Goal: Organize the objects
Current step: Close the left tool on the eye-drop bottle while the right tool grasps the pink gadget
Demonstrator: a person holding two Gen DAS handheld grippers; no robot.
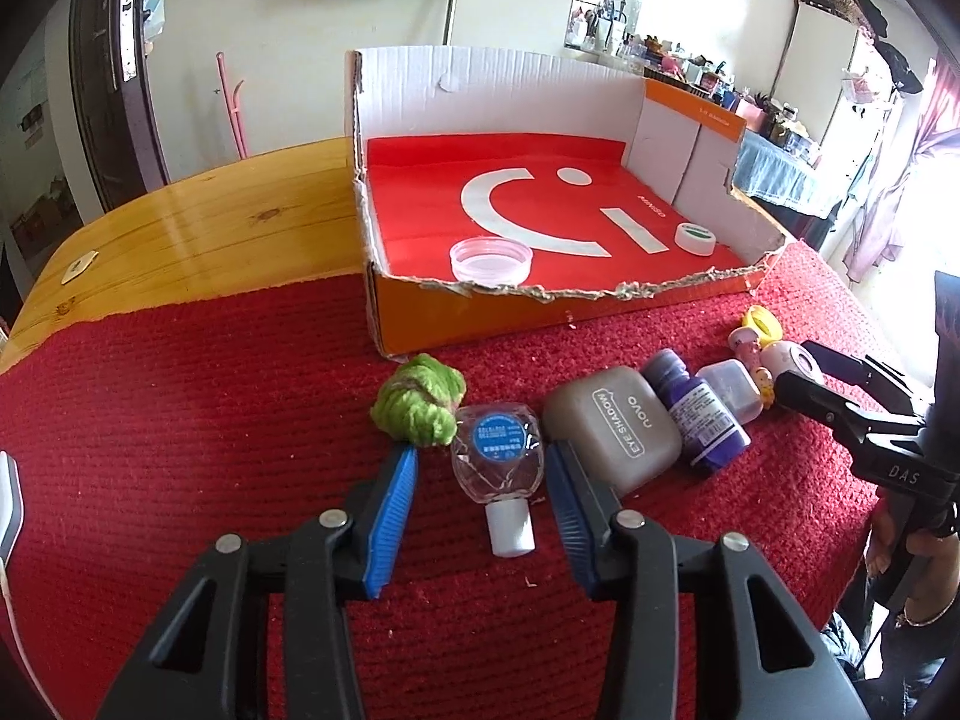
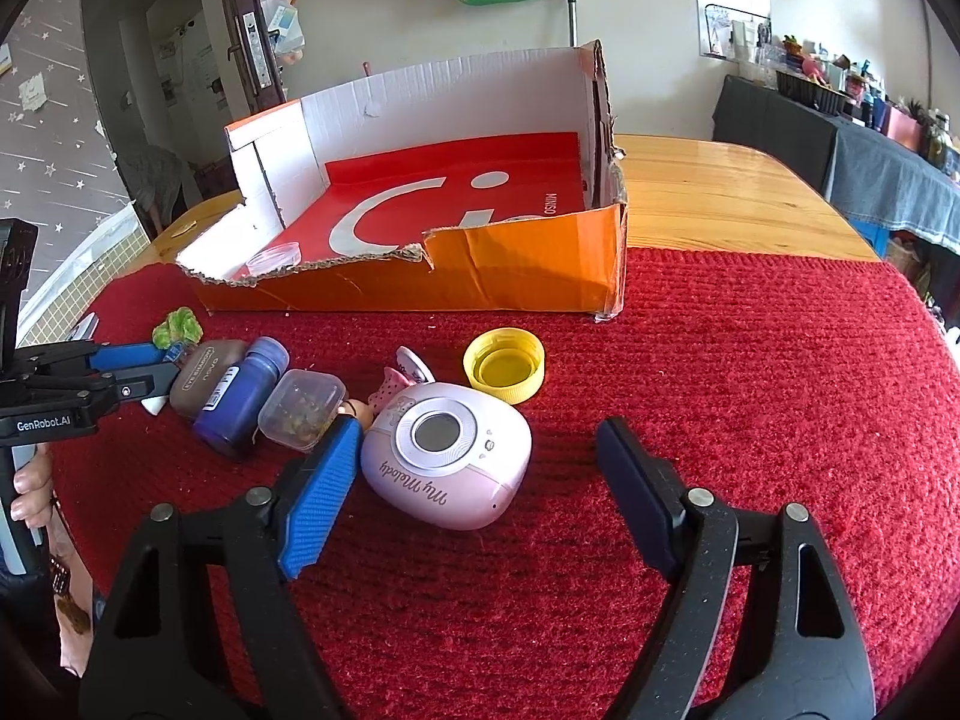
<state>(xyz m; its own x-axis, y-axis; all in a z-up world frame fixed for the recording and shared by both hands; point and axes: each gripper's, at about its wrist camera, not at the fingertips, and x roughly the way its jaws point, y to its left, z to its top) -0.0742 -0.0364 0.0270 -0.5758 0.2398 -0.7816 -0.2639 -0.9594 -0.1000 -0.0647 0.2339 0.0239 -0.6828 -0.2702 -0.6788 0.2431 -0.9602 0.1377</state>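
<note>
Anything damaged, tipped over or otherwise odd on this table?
The orange cardboard box has a ragged, torn front wall, ripped down low on one side. The small clear bottle lies on its side on the red mat, as does the purple bottle. A yellow cap sits loose, upside down.

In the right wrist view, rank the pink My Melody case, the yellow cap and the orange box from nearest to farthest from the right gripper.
1. Pink My Melody case, between the right gripper's fingers, against the left one.
2. Yellow cap, just beyond the case on the red mat.
3. Orange box, farthest, at the mat's back edge.
</note>
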